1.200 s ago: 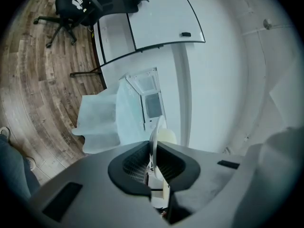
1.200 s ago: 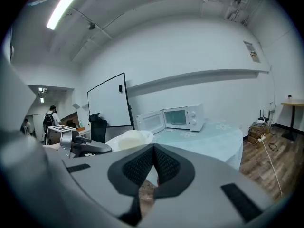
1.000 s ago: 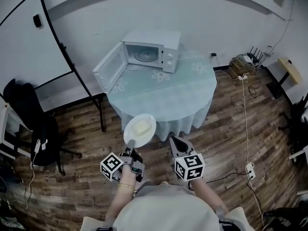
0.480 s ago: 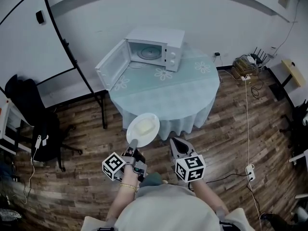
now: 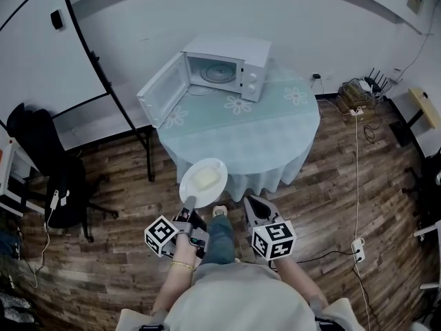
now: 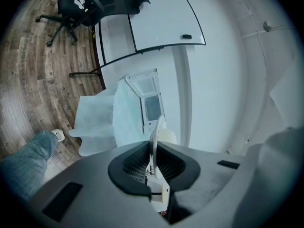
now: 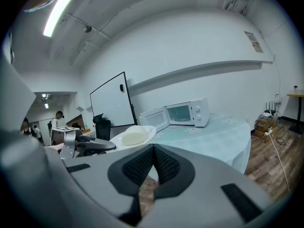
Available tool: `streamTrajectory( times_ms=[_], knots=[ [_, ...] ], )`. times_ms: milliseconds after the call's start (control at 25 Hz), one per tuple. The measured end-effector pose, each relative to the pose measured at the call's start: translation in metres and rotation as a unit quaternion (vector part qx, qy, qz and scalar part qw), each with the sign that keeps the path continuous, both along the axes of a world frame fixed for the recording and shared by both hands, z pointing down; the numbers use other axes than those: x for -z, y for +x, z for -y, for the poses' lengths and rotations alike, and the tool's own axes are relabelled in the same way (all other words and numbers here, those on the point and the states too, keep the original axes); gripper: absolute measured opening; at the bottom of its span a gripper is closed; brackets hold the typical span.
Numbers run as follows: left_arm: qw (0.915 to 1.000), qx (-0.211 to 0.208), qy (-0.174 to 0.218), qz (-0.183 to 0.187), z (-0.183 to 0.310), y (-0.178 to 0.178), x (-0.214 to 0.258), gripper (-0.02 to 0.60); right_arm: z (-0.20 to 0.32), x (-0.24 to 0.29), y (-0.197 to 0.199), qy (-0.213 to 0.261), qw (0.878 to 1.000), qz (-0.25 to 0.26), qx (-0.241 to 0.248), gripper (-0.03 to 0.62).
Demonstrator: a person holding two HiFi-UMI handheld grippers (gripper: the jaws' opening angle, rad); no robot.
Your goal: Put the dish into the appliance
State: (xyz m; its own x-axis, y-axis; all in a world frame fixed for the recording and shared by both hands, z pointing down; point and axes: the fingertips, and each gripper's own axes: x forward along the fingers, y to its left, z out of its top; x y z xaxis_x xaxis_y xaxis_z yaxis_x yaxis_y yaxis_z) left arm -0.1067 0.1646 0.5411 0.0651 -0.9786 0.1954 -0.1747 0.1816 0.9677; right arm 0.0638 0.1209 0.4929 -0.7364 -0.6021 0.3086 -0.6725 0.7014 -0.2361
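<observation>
Clamping the round white plate (image 5: pixel 218 172) by its rim: left gripper (image 5: pixel 191 205) (pale food (image 5: pixel 200 180) aboard). Right gripper (image 5: pixel 252 205) clenched, empty.

The microwave (image 5: pixel 231 62) was white, as was the plate (image 5: pixel 218 169) with its pale cream lump (image 5: pixel 201 179). The tabletop (image 5: pixel 262 133) wore a pale mint cloth printed with white flowers. The floor (image 5: pixel 344 192) was brown wood planking, the chair (image 5: pixel 41 150) black.
</observation>
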Motion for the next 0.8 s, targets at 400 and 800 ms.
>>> streamTrajectory(
  times_ms=[400,800],
  knots=[
    [1.0000,-0.006,-0.002,-0.001,0.073,-0.022,-0.006,0.040,0.068,-0.006,-0.011,-0.003,1.000,-0.006,-0.014,0.005],
    [0.9997,-0.022,-0.006,0.001,0.169,-0.053,-0.005,0.041,0.163,-0.001,-0.049,0.004,1.000,-0.003,-0.018,0.006]
  ],
)
